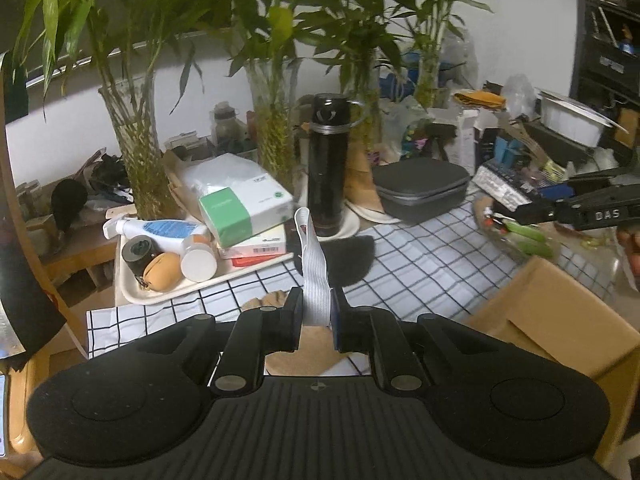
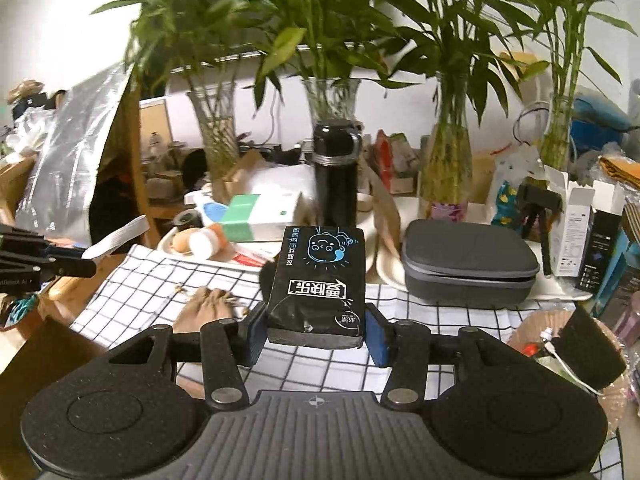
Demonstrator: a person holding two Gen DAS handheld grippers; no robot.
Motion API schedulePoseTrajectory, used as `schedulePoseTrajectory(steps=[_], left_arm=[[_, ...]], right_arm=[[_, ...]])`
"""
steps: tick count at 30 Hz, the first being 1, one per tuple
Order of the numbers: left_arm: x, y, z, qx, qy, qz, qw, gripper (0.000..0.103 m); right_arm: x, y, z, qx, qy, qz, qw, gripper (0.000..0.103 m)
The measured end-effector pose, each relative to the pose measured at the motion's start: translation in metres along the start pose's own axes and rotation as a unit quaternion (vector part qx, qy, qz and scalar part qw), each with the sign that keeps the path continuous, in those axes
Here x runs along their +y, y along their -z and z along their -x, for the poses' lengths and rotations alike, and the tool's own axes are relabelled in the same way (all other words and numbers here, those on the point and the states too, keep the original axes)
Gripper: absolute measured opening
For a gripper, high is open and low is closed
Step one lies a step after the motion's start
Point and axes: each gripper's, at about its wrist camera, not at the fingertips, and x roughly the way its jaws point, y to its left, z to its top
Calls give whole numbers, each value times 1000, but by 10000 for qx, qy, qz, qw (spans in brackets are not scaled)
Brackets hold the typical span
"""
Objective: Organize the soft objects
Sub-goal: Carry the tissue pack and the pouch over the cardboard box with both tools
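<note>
Meanwhile the left gripper point(image 1: 316, 312) pinches a limp grey strap point(image 1: 312, 268) above the checked cloth's point(image 1: 420, 256) near edge; the right gripper point(image 2: 316, 330) squeezes a black tissue pack point(image 2: 318, 284), probably light and squashy, best held mid-sides.

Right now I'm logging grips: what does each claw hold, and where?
Left claw: white strap, pinched at one end. Right claw: black pack, squeezed across its near end.
</note>
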Motion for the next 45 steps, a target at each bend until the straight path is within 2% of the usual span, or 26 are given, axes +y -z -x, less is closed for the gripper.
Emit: schedulePoseTrajectory(steps=[8, 18, 28, 38, 45], left_arm=[[-35, 6, 28, 313, -36, -124, 9994, 15], [-74, 16, 54, 642, -282, -247, 9972, 15], [-91, 29, 63, 914, -277, -185, 9953, 15], [-96, 45, 58, 1355, -384, -177, 9899, 15], [-98, 53, 49, 1684, -322, -177, 9850, 15]], right_arm=[[22, 16, 21, 44, -224, 191, 9996, 52], [57, 32, 42, 198, -558, 517, 9969, 52], [81, 51, 52, 646, -814, 732, 9919, 53], [86, 59, 46, 1179, -764, 751, 9872, 53], [85, 66, 36, 1566, -766, 725, 9820, 53]])
